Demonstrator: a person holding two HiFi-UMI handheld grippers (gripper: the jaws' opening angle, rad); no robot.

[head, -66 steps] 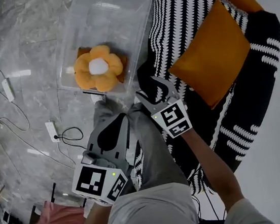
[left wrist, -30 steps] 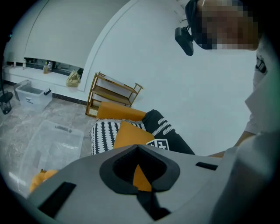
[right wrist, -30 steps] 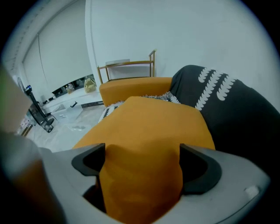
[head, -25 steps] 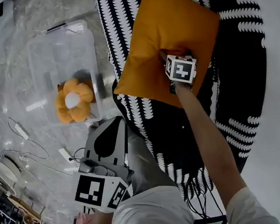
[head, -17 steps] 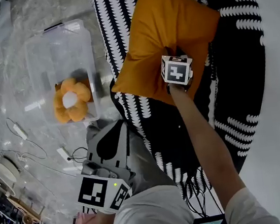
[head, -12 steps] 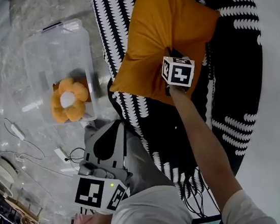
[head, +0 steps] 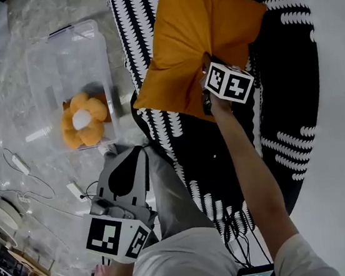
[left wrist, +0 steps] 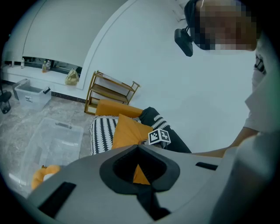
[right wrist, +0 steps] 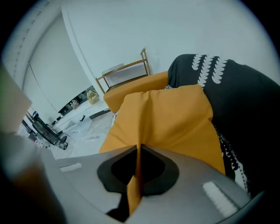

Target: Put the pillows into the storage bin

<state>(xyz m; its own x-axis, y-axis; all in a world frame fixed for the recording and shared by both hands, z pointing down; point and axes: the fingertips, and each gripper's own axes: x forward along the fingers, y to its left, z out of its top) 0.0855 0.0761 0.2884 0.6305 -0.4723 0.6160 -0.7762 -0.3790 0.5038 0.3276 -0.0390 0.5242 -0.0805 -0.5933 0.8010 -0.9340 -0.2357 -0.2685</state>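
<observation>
On the striped seat [head: 144, 18], the orange pillow [head: 196, 30] is pinched tight by the right gripper [right wrist: 137, 151]; the storage bin [head: 69, 50] is sat leftward, nearer the closed, empty left gripper [left wrist: 139, 146].

No legible text or labels
</observation>
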